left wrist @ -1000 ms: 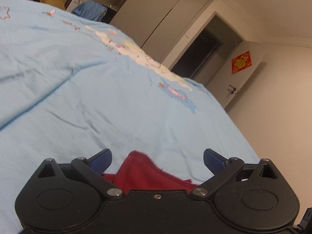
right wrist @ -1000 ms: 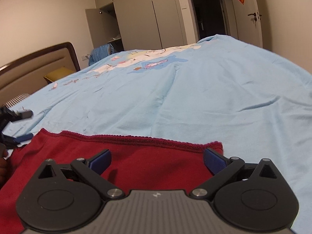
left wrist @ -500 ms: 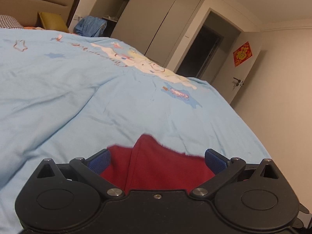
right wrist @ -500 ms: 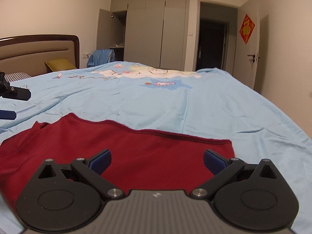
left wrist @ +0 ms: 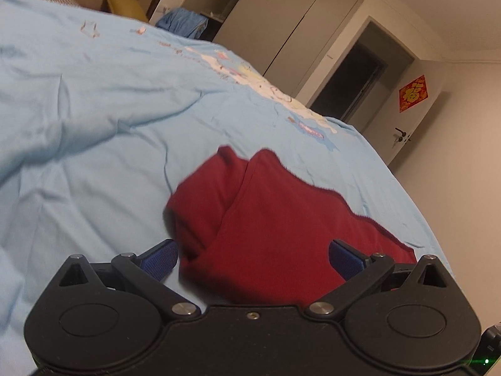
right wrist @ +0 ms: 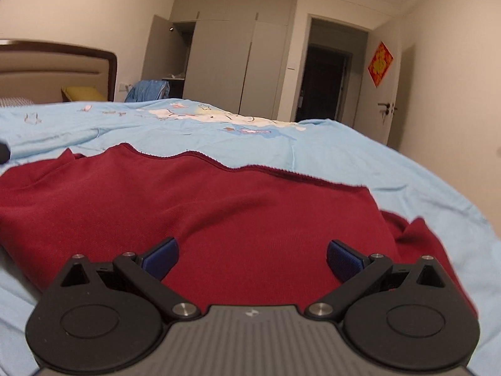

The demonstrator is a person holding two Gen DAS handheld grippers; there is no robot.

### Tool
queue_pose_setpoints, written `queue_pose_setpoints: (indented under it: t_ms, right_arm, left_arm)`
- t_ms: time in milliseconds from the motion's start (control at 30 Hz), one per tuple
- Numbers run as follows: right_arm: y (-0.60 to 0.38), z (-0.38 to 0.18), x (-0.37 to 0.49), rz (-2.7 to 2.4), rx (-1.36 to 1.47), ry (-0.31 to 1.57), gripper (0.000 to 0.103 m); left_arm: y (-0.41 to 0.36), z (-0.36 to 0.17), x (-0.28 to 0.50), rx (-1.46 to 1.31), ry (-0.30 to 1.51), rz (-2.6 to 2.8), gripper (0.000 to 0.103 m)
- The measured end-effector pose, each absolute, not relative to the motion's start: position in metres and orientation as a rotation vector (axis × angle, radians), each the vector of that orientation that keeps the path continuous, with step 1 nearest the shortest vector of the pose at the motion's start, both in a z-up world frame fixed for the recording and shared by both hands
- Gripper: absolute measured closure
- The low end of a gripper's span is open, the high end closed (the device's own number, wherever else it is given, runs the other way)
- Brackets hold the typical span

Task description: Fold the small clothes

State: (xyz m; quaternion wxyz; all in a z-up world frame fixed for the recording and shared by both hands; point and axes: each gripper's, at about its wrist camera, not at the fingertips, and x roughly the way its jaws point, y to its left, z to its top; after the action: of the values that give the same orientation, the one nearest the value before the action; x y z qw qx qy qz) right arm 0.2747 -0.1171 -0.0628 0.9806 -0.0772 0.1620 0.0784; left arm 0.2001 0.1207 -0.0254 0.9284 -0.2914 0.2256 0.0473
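Both the left hand-held gripper and right hand-held gripper gape empty over the red garment, apparently partly folded on the bed.

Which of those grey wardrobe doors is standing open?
The leftmost wardrobe door, beside the headboard; it swings outward, showing shelves, while the others sit flush.

Ahead of the left tool, the red garment lies rumpled between its spread fingers; flat blue bed cover to its left lies unobstructed. Ahead of the right tool, the garment covers the bed; beyond its far hem, open cover runs to the bed's edge.
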Motion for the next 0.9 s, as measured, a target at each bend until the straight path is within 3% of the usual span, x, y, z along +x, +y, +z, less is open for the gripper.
queue_pose_setpoints:
  t_ms: [567,767,900]
  right_arm:
    - [-0.134,-0.071,0.266,0.177,-0.062,0.308,0.0]
    - [-0.135,-0.071,0.265,0.178,-0.059,0.306,0.0]
    - [-0.134,-0.072,0.265,0.177,-0.059,0.302,0.0]
  left_arm:
    - [0.109,-0.051,0.197,-0.759,0.424,0.002,0.001]
    - [0.107,-0.053,0.22,-0.761,0.399,0.084,0.014]
    - [0.101,-0.053,0.232,-0.753,0.386,0.076,0.017]
